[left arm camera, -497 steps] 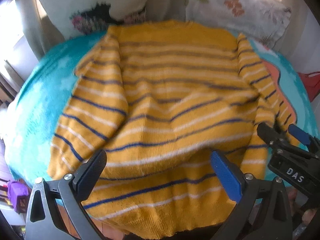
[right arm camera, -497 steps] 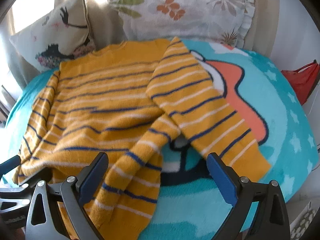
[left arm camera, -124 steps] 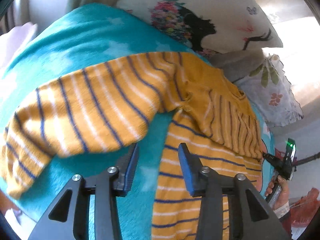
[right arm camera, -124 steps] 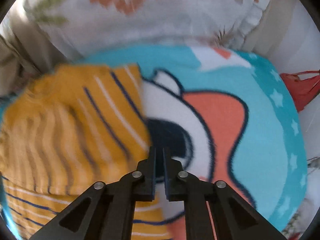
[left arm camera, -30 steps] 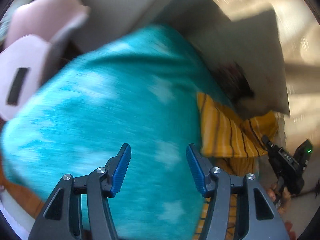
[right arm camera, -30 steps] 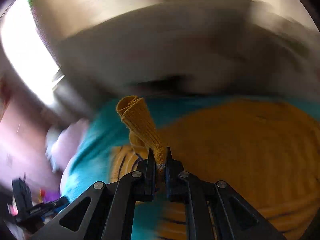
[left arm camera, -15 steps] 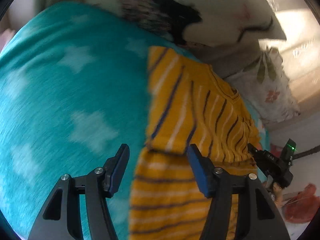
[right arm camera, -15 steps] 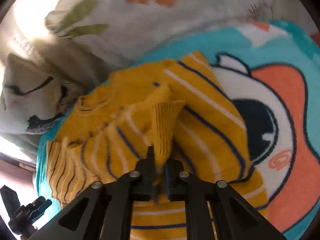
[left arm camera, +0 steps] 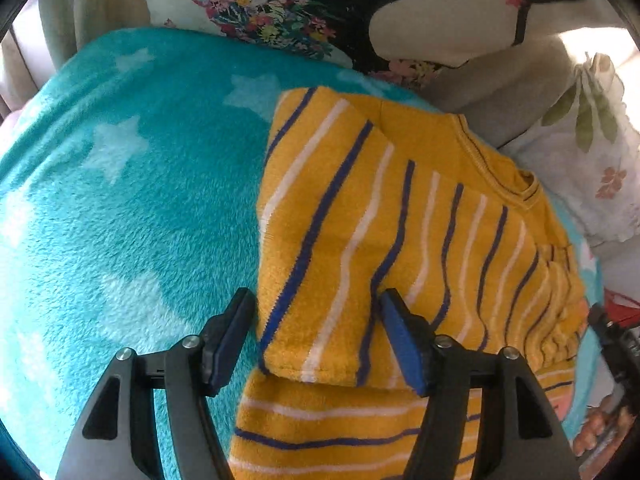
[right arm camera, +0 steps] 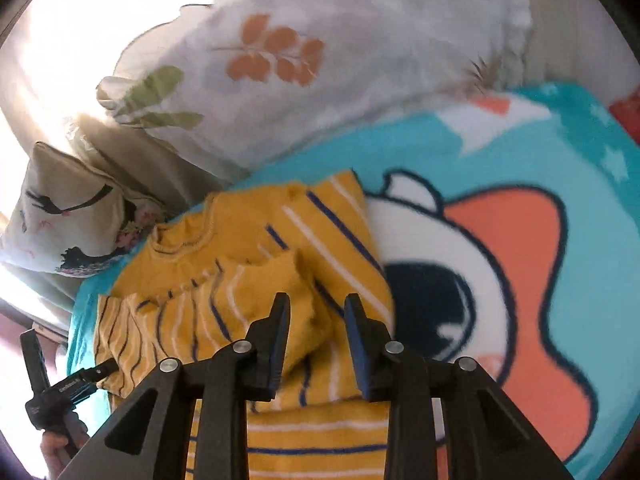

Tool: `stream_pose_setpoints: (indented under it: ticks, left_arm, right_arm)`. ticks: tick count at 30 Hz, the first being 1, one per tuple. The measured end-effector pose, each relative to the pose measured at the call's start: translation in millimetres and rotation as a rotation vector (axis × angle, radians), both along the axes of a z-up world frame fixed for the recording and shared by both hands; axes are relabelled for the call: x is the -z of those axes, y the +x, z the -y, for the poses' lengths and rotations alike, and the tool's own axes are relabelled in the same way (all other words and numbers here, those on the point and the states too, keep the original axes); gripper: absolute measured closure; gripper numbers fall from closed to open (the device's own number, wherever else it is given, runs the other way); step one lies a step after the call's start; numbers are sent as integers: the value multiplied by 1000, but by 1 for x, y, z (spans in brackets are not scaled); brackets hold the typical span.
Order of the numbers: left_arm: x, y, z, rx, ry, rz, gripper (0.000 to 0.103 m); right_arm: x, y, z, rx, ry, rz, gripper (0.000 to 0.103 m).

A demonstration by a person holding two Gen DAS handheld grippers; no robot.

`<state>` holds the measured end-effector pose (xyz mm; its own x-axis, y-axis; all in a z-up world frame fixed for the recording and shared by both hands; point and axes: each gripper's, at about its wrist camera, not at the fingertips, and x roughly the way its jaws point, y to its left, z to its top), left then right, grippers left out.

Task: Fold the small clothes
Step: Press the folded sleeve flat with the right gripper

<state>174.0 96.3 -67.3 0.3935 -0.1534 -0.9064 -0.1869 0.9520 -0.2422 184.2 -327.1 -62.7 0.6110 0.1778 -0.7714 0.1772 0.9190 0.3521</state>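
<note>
A yellow sweater (left arm camera: 400, 240) with blue and white stripes lies on the teal blanket (left arm camera: 120, 200), both sleeves folded in across its chest. My left gripper (left arm camera: 316, 340) is open just above the folded left sleeve (left arm camera: 328, 248), holding nothing. My right gripper (right arm camera: 316, 340) is open, its fingers either side of the folded right sleeve's cuff (right arm camera: 304, 312), which lies loose on the sweater (right arm camera: 248, 280). The right gripper also shows at the right edge of the left wrist view (left arm camera: 608, 344), and the left gripper at the lower left of the right wrist view (right arm camera: 72, 388).
Two printed pillows (left arm camera: 360, 12) (right arm camera: 340, 48) lean against the back of the bed behind the collar. The blanket carries a big orange, white and navy cartoon print (right arm camera: 500, 280) to the sweater's right. A red thing (left arm camera: 624, 304) sits off the bed's right side.
My right gripper has let go of the right sleeve's cuff and opened; the sleeve now lies across the chest. My left gripper has moved closer over the folded left sleeve.
</note>
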Motion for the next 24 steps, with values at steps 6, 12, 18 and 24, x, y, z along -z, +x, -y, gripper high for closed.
stream_pose_setpoints:
  ticks: [6,12,18,24]
  left_arm:
    - [2,-5,6,-25,22,-7,34]
    - [1,-36,13,-13,23,-27,33]
    - [10,-112,13,19,46,-28,33]
    - [14,-177,18,60,125,-6,32]
  right_arm:
    - [20,33,-39,-225,44,-64,70]
    - [29,36,-17,-188,0,-90,73]
    - [25,15,13,-185,-71,-112,71]
    - [37,-25,36,-185,-46,-166,47]
